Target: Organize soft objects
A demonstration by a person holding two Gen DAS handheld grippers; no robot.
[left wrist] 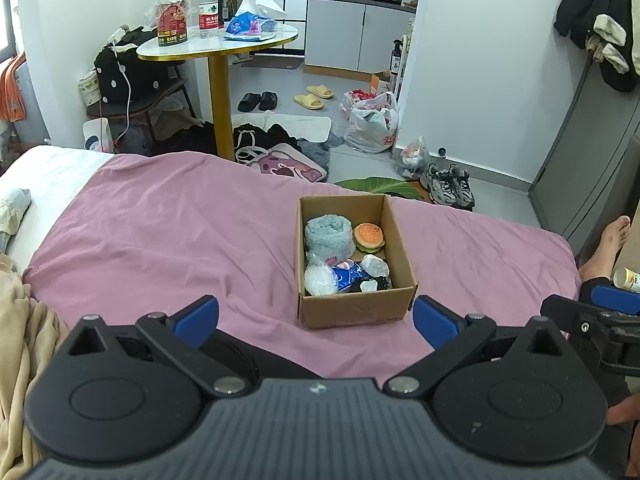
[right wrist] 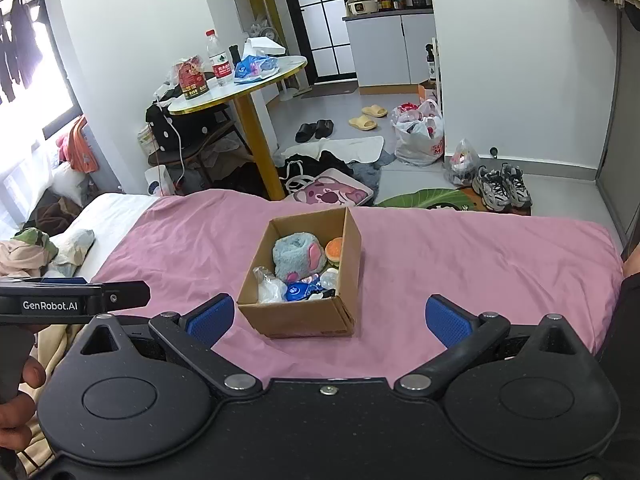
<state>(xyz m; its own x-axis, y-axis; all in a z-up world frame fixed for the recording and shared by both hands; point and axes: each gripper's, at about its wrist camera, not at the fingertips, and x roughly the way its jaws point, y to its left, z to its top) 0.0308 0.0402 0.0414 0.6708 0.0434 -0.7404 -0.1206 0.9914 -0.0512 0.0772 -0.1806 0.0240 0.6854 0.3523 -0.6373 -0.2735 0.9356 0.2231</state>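
Nearest the cameras, the left hand-held gripper (left wrist: 316,320) hangs over the pink bedspread (left wrist: 160,224) with its blue-padded fingers spread wide and nothing between them. The right hand-held gripper (right wrist: 327,320) is spread wide in the same way and also holds nothing. In the right wrist view, the left one also shows from the side at the left edge, with part of a hand (right wrist: 20,400) below it.

Just beyond both pairs of fingertips, the cardboard box (left wrist: 356,312) sits on the bedspread, open at the top. Inside it, at the near end, lie a clear plastic bag (left wrist: 319,278), a blue packet (left wrist: 347,276) and a pale wrapped lump (left wrist: 375,266). At the far end of the box, a blue-grey plush toy (left wrist: 328,238) with pink patches sits against the left wall, and a toy burger (left wrist: 370,236) rests beside it against the right wall.

Left of the box, past the bedspread's edge, a white sheet (left wrist: 48,168) shows.

Beyond the box, on the floor behind the bed, stand a round table (left wrist: 224,42) with a water bottle (left wrist: 209,6), two pairs of slippers (left wrist: 314,96), a white plastic bag (left wrist: 372,124) and a pair of sneakers (left wrist: 450,186).
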